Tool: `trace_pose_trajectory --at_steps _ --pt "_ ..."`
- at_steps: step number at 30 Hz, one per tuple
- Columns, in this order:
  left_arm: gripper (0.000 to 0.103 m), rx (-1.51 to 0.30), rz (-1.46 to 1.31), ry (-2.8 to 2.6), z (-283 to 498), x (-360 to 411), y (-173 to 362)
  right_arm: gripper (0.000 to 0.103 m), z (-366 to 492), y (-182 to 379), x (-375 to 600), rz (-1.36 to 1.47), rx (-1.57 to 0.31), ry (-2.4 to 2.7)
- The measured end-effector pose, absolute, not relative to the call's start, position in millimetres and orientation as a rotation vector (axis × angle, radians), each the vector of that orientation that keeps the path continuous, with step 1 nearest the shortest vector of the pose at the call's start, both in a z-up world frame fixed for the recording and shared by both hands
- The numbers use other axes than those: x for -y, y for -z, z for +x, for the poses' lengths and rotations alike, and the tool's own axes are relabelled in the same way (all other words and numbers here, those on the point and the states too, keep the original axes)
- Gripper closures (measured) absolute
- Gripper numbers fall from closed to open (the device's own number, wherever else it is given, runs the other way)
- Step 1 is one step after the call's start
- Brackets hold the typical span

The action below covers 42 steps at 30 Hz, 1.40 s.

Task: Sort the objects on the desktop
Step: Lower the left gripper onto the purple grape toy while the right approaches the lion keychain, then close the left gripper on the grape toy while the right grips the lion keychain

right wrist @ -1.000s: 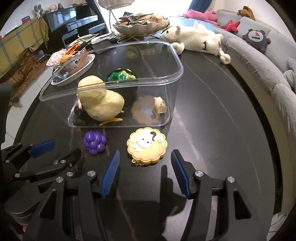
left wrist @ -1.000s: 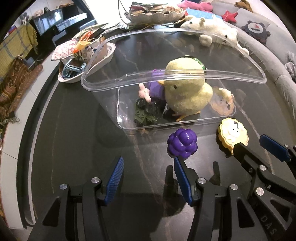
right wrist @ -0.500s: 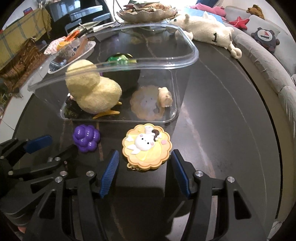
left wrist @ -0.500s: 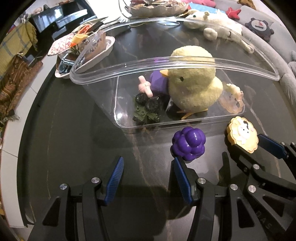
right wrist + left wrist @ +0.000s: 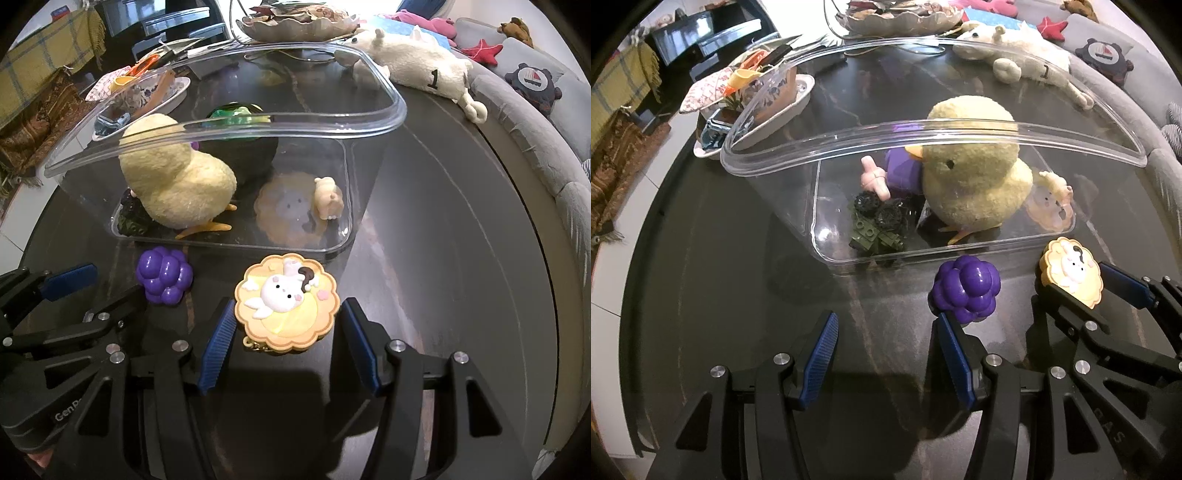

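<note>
My right gripper (image 5: 288, 339) has its jaws apart, one on each side of the flower-shaped bunny charm (image 5: 287, 298). The charm lies flat on the dark table (image 5: 443, 277) between the blue pads (image 5: 218, 345). I cannot tell from this angle whether either pad touches its rim; both are just beside it.

My left gripper (image 5: 884, 356) also has its jaws apart, with nothing between them. The purple grape toy (image 5: 966, 288) sits just ahead of its right-hand fingertip and appears to touch it at the tip. Seen from the left wrist camera, the right gripper (image 5: 1082, 291) stands to my right with the bunny charm (image 5: 1070, 271) at its fingertips.

Directly ahead of both grippers stands the clear plastic bin (image 5: 369, 118), close beyond the grape toy (image 5: 164, 275) and the charm. Inside it:
- a yellow plush chick (image 5: 975, 173), upright, on the side ahead of my left gripper;
- a green brick vehicle (image 5: 877, 236) with black wheels, at the near wall ahead of my left gripper;
- a purple and pink figure (image 5: 886, 175) behind the chick;
- a green and black item (image 5: 240, 122) toward the far wall;
- a small cream animal figure (image 5: 328, 197) ahead of my right gripper.

Beyond the bin, far ahead, lies a white plush animal (image 5: 421, 70) marked with the numeral 1.
</note>
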<state>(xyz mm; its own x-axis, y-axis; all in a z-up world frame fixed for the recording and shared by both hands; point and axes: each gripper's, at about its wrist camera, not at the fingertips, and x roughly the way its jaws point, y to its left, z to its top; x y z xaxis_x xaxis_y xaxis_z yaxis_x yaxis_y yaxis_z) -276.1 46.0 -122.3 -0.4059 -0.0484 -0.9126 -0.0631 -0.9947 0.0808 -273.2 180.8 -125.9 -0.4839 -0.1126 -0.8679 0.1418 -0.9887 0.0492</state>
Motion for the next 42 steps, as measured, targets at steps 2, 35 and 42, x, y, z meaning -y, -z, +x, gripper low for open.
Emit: trace_pose_trajectory --at_steps 2,35,42 --pt "0.051 -0.167 -1.7 -2.616 -276.0 -46.4 121.8 0.047 -273.7 125.8 -181.2 1.502 -0.049 2.584" --pt "0.049 -0.165 -1.627 -2.527 -291.3 -74.2 121.1 0.049 -255.8 99.8 -209.1 1.437 0.064 2.633" --pt "0.049 -0.121 -1.624 -2.538 -296.7 -74.4 126.2 0.049 -259.0 105.0 -209.1 1.464 0.07 2.622"
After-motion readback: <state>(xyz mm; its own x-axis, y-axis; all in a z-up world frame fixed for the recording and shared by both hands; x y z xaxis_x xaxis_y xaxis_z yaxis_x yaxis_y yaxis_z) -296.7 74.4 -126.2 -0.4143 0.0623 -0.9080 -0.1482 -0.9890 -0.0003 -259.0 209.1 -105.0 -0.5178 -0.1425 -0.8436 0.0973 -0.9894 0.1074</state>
